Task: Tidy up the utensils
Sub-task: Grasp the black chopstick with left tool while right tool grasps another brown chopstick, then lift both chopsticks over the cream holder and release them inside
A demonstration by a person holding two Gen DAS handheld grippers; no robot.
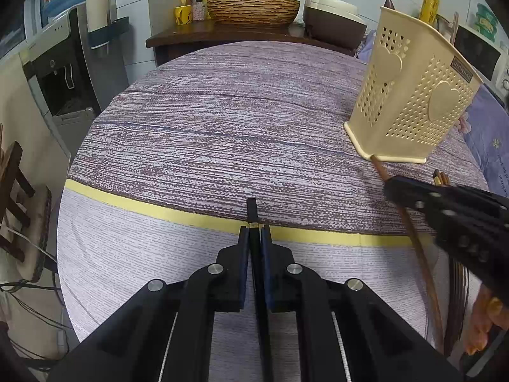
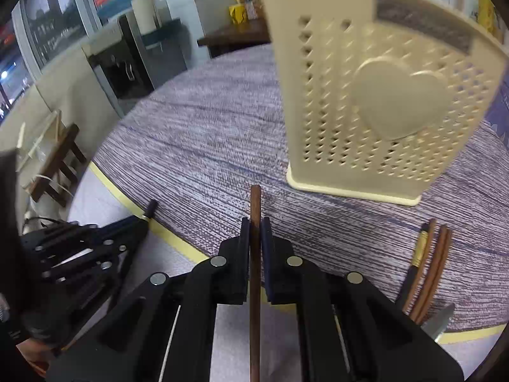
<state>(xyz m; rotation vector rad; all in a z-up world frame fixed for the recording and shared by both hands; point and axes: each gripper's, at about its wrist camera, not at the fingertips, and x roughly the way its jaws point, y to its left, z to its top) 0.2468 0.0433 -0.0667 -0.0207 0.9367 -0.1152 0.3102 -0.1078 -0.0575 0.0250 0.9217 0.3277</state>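
My left gripper [image 1: 254,232] is shut on a black chopstick [image 1: 252,211] with a gold band, its end sticking out over the yellow tape line. My right gripper [image 2: 255,224] is shut on a brown wooden chopstick [image 2: 255,200] whose tip points at the base of the cream perforated utensil holder [image 2: 366,95]. In the left wrist view the right gripper [image 1: 393,187] sits at the right edge, with the brown chopstick [image 1: 378,165] reaching the foot of the holder [image 1: 410,95]. The left gripper [image 2: 140,222] shows at the left of the right wrist view.
Several more chopsticks [image 2: 428,270] and a knife tip [image 2: 440,320] lie at the right on the round table's purple striped cloth [image 1: 222,121]. A yellow tape line [image 1: 143,207] crosses the cloth. A water dispenser [image 1: 63,73], a wooden stool [image 2: 59,162] and a counter with a woven basin [image 1: 253,9] stand beyond the table.
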